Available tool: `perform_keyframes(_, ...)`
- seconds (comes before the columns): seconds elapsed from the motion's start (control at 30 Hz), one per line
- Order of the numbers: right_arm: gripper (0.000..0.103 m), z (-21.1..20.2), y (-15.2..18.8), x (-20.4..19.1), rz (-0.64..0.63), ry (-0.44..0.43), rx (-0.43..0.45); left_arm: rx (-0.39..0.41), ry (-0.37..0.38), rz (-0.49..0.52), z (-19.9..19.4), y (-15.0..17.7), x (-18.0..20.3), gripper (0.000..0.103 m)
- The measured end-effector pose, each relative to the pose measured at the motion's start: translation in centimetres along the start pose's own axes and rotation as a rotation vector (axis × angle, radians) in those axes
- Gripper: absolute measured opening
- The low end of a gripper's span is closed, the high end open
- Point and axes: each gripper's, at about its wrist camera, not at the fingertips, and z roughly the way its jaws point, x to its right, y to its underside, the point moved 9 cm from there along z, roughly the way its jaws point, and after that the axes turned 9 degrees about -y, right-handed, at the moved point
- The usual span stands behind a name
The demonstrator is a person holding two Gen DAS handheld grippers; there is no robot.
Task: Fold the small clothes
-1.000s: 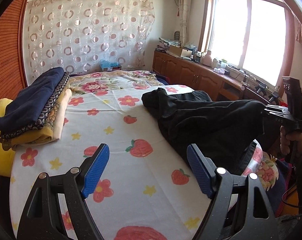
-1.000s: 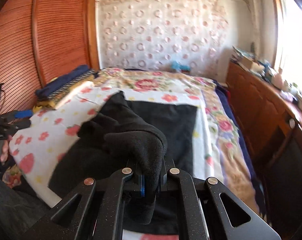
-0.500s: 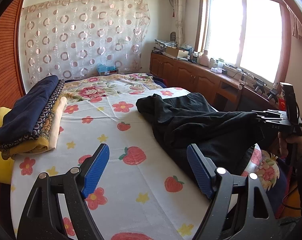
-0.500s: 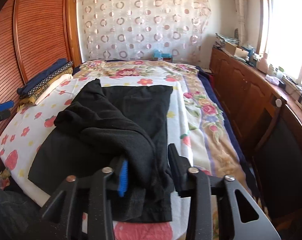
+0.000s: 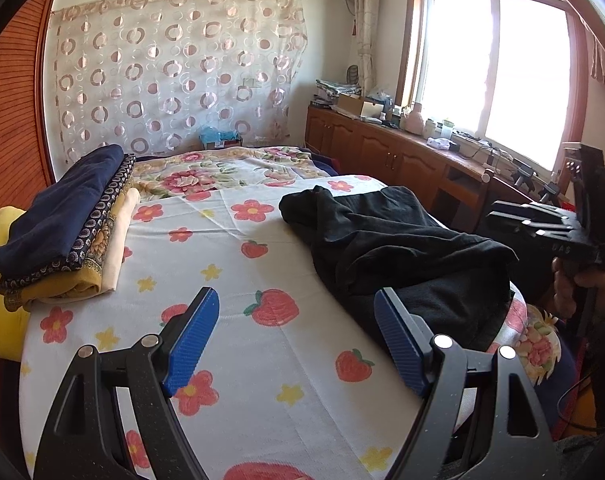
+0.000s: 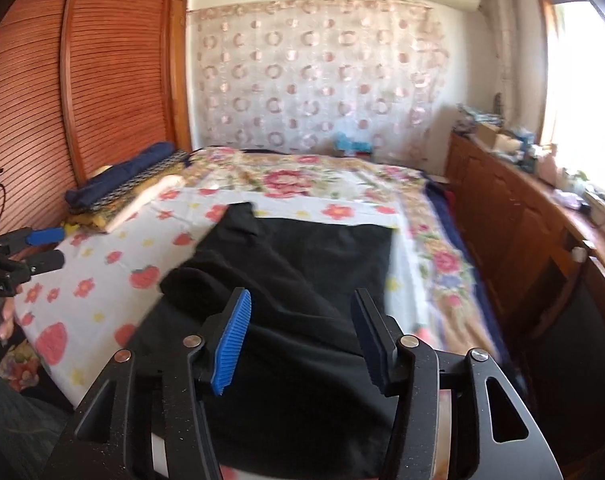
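A black garment point(image 5: 398, 252) lies partly folded on the flowered bedsheet point(image 5: 230, 320), its near part doubled over the rest; it also shows in the right wrist view point(image 6: 302, 280). My left gripper point(image 5: 294, 336) is open and empty above the sheet, left of the garment. My right gripper point(image 6: 298, 332) is open and empty just above the garment's near edge; in the left wrist view it shows at the right point(image 5: 542, 224).
A stack of folded clothes point(image 5: 66, 224) sits at the bed's far left, also in the right wrist view point(image 6: 126, 188). A wooden cabinet point(image 5: 382, 156) with clutter runs along the right under the window. A louvred wardrobe point(image 6: 82, 80) stands left.
My right gripper opened and let go of the black garment, which dropped folded onto the bed. The right gripper pulled back. The left gripper stayed open and barely moved.
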Motion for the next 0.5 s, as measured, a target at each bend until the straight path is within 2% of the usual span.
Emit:
perform_keyframes(0.2, 0.055, 6.7, 0.4, -3.8, -0.049, -0.111, -0.079, -0.003, -0.010, -0.009, 0.0, 0.3, -0.7, 0.081)
perform_keyframes(0.5, 0.055, 13.6, -0.3, -6.9, -0.164, -0.244, -0.235, -0.009, -0.012, -0.027, 0.1, 0.8, -1.2, 0.081)
